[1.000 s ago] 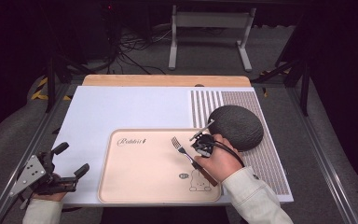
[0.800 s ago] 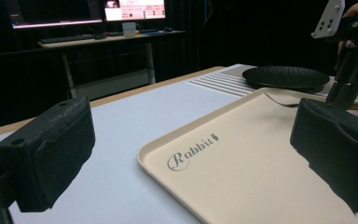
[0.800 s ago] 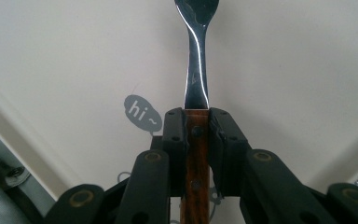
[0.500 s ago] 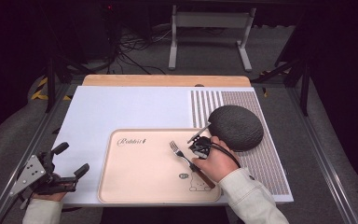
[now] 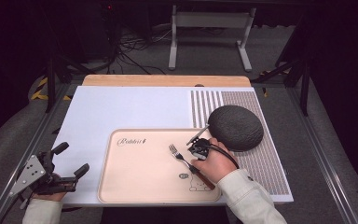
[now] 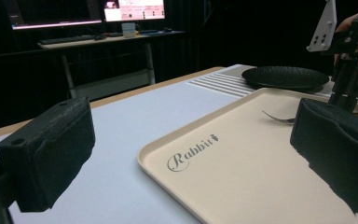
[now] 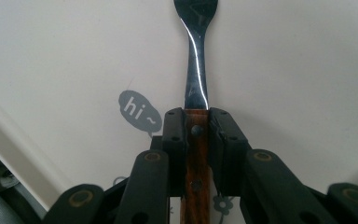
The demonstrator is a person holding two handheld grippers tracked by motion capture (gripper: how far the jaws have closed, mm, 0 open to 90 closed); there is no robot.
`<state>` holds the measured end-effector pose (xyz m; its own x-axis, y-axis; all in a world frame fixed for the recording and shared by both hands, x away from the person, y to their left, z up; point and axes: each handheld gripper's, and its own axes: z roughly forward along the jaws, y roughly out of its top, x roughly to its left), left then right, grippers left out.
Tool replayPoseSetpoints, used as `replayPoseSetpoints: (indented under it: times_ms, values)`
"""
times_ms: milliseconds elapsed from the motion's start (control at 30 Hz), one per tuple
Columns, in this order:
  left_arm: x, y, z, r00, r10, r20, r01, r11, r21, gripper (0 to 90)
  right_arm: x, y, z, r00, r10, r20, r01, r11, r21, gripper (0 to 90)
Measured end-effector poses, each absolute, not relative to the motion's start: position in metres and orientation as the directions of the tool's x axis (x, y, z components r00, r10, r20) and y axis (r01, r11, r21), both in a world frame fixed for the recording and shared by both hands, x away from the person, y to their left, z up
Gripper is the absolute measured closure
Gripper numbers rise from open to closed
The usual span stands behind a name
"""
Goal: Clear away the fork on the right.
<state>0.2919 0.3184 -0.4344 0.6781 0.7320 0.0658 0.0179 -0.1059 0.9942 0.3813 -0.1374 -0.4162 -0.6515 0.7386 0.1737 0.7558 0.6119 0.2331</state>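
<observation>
A: Right gripper [image 7: 196, 140]?
B: Pinching the fork [image 7: 196, 84] by its wooden handle, pads tight on both sides. In the right gripper view the tines are cut off at the top edge and the handle end is hidden behind the linkage.

A: Where's the fork sitting?
B: Over the beige tray [image 5: 135, 182], right half, tines pointing up-left in the high view. The hand covers most of the handle there. Can't tell whether the fork touches the tray or sits just above it.

A: Left gripper [image 5: 63, 161]?
B: Spread wide, nothing between the pads. Off the tray's left edge, at the near-left corner of the white mat [image 5: 121, 107].

A: Anything past the tray?
B: Dark round plate [image 5: 235, 127], just beyond the right hand, on the striped part of the mat. In the left gripper view it's a thin dark disc. Further back, monitors, too blurred to read.
</observation>
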Motion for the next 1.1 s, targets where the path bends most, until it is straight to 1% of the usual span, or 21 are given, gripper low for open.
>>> replayPoseSetpoints:
  times_ms: [133, 200, 233, 300, 367, 400, 467, 500, 600, 633, 667, 767, 800, 833, 867, 933, 967, 1000, 1067, 1100]
  values:
    - [0.292, 0.319, -0.434, 0.679, 0.732, 0.066, 0.018, -0.106, 0.994, 0.3, 0.381, -0.137, -0.417, -0.654, 0.736, 0.174, 0.754, 0.615, 0.231, 77.3]
    - [0.292, 0.319, -0.434, 0.678, 0.732, 0.066, 0.018, -0.106, 0.994, 0.4, 0.381, -0.137, -0.418, -0.656, 0.729, 0.193, 0.752, 0.615, 0.235, 74.6]
    - [0.292, 0.319, -0.434, 0.678, 0.732, 0.066, 0.018, -0.106, 0.994, 0.4, 0.381, -0.137, -0.418, -0.661, 0.726, 0.192, 0.748, 0.618, 0.242, 70.6]
    - [0.292, 0.318, -0.434, 0.679, 0.731, 0.066, 0.018, -0.107, 0.994, 0.4, 0.381, -0.136, -0.418, -0.666, 0.721, 0.192, 0.743, 0.619, 0.256, 66.2]
    - [0.292, 0.319, -0.434, 0.679, 0.731, 0.067, 0.017, -0.107, 0.994, 0.3, 0.381, -0.136, -0.418, -0.685, 0.712, 0.155, 0.721, 0.633, 0.281, 58.9]
    - [0.292, 0.319, -0.434, 0.679, 0.731, 0.067, 0.017, -0.107, 0.994, 0.4, 0.380, -0.135, -0.416, -0.684, 0.712, 0.157, 0.722, 0.632, 0.281, 57.9]
    - [0.292, 0.319, -0.434, 0.678, 0.732, 0.066, 0.017, -0.106, 0.994, 0.3, 0.380, -0.134, -0.414, -0.699, 0.701, 0.141, 0.705, 0.643, 0.301, 51.2]
    - [0.292, 0.319, -0.434, 0.678, 0.732, 0.066, 0.017, -0.106, 0.994, 0.3, 0.379, -0.134, -0.413, -0.710, 0.693, 0.122, 0.690, 0.650, 0.318, 48.5]
    - [0.292, 0.318, -0.434, 0.679, 0.731, 0.067, 0.018, -0.108, 0.994, 0.3, 0.379, -0.133, -0.408, -0.727, 0.676, 0.117, 0.666, 0.656, 0.355, 41.6]
    - [0.292, 0.318, -0.434, 0.679, 0.731, 0.068, 0.017, -0.109, 0.994, 0.3, 0.380, -0.132, -0.406, -0.744, 0.658, 0.112, 0.645, 0.664, 0.379, 38.2]
    - [0.292, 0.318, -0.434, 0.680, 0.730, 0.068, 0.016, -0.108, 0.994, 0.3, 0.381, -0.131, -0.405, -0.758, 0.644, 0.103, 0.623, 0.669, 0.407, 37.3]
    - [0.292, 0.318, -0.434, 0.680, 0.730, 0.068, 0.016, -0.108, 0.994, 0.4, 0.381, -0.127, -0.401, -0.786, 0.611, 0.089, 0.581, 0.684, 0.441, 43.0]
    - [0.292, 0.318, -0.434, 0.680, 0.730, 0.068, 0.017, -0.108, 0.994, 0.4, 0.382, -0.125, -0.400, -0.797, 0.598, 0.086, 0.567, 0.691, 0.448, 48.0]
    - [0.292, 0.318, -0.434, 0.680, 0.730, 0.068, 0.017, -0.108, 0.994, 0.4, 0.382, -0.125, -0.400, -0.797, 0.598, 0.086, 0.567, 0.691, 0.448, 48.0]
    - [0.292, 0.318, -0.434, 0.680, 0.730, 0.069, 0.017, -0.110, 0.994, 0.4, 0.384, -0.122, -0.398, -0.814, 0.575, 0.083, 0.544, 0.705, 0.455, 60.7]
    - [0.292, 0.319, -0.434, 0.680, 0.730, 0.069, 0.017, -0.109, 0.994, 0.4, 0.386, -0.120, -0.396, -0.831, 0.550, 0.081, 0.520, 0.717, 0.464, 69.7]
    - [0.292, 0.319, -0.434, 0.680, 0.730, 0.068, 0.017, -0.108, 0.994, 0.4, 0.387, -0.119, -0.396, -0.841, 0.535, 0.079, 0.503, 0.720, 0.479, 75.7]
    - [0.292, 0.319, -0.434, 0.680, 0.730, 0.068, 0.017, -0.108, 0.994, 0.4, 0.387, -0.119, -0.396, -0.841, 0.535, 0.079, 0.503, 0.720, 0.479, 75.7]
    - [0.292, 0.319, -0.434, 0.680, 0.730, 0.069, 0.017, -0.110, 0.994, 0.4, 0.391, -0.116, -0.395, -0.862, 0.502, 0.068, 0.466, 0.733, 0.496, 84.4]
    - [0.292, 0.319, -0.434, 0.681, 0.729, 0.069, 0.017, -0.110, 0.994, 0.4, 0.392, -0.115, -0.395, -0.868, 0.493, 0.065, 0.455, 0.737, 0.500, 86.5]
